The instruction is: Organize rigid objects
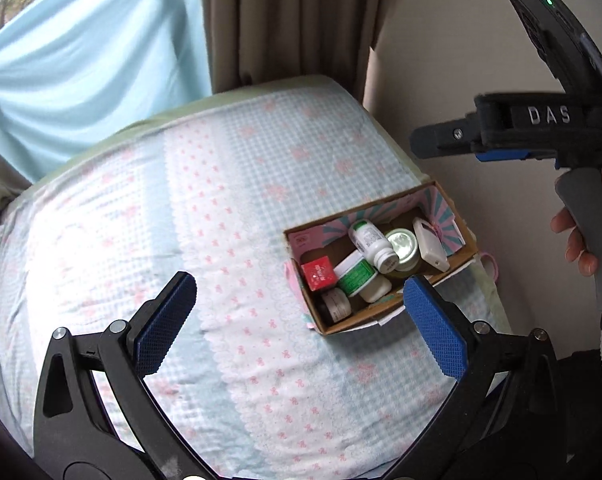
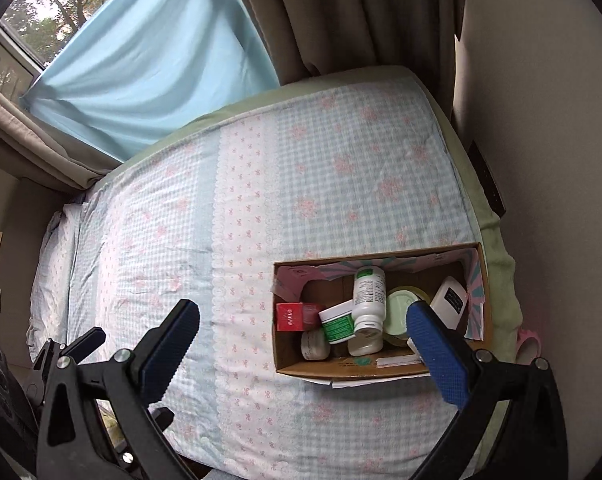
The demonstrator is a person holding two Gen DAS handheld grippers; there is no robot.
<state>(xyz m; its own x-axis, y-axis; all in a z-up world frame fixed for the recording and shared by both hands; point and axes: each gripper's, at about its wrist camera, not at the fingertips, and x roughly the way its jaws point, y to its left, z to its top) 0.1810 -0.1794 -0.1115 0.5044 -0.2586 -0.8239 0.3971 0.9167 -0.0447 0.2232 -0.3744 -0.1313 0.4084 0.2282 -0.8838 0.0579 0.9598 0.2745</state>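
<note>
An open cardboard box [image 1: 365, 314] lies on the bed near its right edge. Inside it are a red carton [image 1: 319, 274], a white pill bottle [image 1: 375, 244], a green-labelled tub [image 1: 359, 276], a pale-lidded jar [image 1: 401, 246], a flat white case [image 1: 431, 246] and a small white jar [image 1: 335, 306]. My left gripper [image 1: 301, 324] hovers open and empty, above and left of the box. My right gripper [image 2: 305, 348] is also open and empty, above the box [image 2: 321, 370], and its right finger hides part of the pale-lidded jar [image 2: 397, 312]. From the left wrist, the right gripper [image 1: 425, 142] shows high at the right with a hand on it.
The bed sheet [image 2: 229, 208] has blue check and pink flower print and runs wide to the left of the box. A pink tape roll [image 2: 529, 344] lies off the bed's right edge. Beige curtains [image 1: 293, 20] and a light blue cloth [image 1: 85, 64] hang behind; a wall is at the right.
</note>
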